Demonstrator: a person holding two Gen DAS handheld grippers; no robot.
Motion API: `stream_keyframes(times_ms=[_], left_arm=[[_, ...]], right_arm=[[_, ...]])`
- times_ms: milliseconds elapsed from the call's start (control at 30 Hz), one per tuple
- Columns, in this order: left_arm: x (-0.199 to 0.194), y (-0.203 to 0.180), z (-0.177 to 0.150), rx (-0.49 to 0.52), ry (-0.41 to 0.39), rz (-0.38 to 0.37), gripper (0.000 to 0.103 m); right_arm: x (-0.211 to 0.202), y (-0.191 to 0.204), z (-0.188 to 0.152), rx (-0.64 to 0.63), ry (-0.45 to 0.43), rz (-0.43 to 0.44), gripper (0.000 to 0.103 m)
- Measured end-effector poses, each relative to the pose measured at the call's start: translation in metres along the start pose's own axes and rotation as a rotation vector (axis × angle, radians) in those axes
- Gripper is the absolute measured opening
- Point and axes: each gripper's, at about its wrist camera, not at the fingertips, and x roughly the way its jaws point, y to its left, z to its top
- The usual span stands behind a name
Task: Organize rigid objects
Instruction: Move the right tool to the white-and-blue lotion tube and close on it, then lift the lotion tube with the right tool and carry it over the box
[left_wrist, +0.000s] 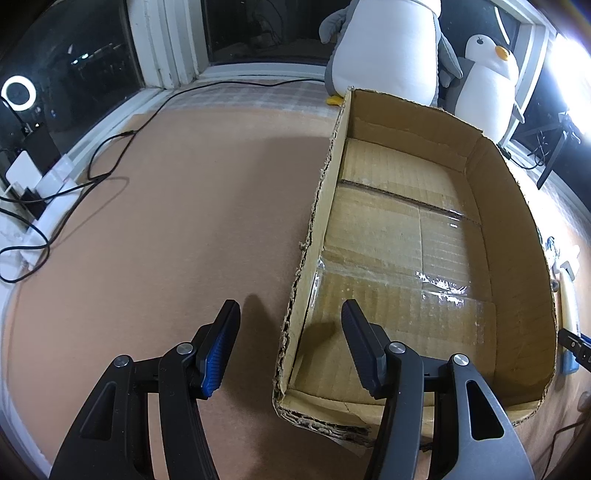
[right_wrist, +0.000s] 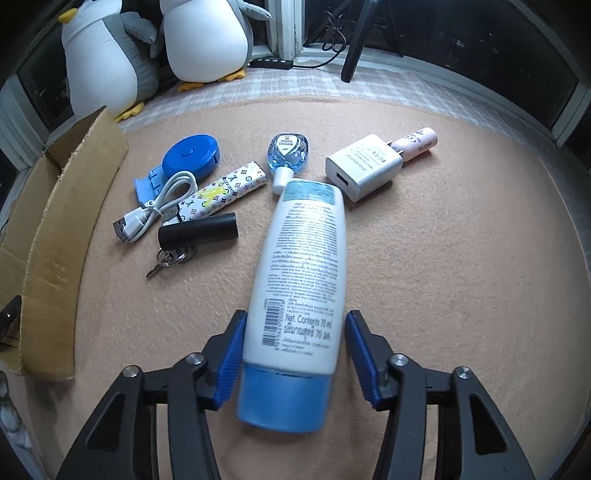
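In the right wrist view my right gripper is open around a white lotion bottle with a blue cap; the left pad touches it, the right pad stands apart. Beyond it lie a blue tape measure, a white USB cable, a patterned lighter, a black cylinder, keys, a small blue bottle, a white charger and a pink tube. In the left wrist view my left gripper is open and empty, straddling the left wall of an empty cardboard box.
Two plush penguins sit at the back by the window. Black cables and a power strip lie at the left edge. The box wall stands left of the objects. A tripod leg stands at the back.
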Motion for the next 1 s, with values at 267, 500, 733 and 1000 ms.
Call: stream_keyframes(times_ms=[267, 500, 733, 1000], left_arm=[[0.002, -0.002, 0.000, -0.001, 0.005, 0.011, 0.056], [0.003, -0.004, -0.001, 0.003, 0.010, 0.013, 0.056], [0.003, -0.005, 0.001, 0.013, 0.017, 0.024, 0.052], [0.002, -0.012, 0.003, 0.037, 0.022, 0.052, 0.049]], right_arm=[[-0.002, -0.003, 0.001, -0.080, 0.004, 0.027, 0.044], [0.002, -0.001, 0.008, -0.098, 0.006, 0.025, 0.044], [-0.003, -0.019, 0.002, -0.038, -0.007, 0.110, 0.044], [-0.011, -0.037, -0.010, 0.027, -0.019, 0.194, 0.044]])
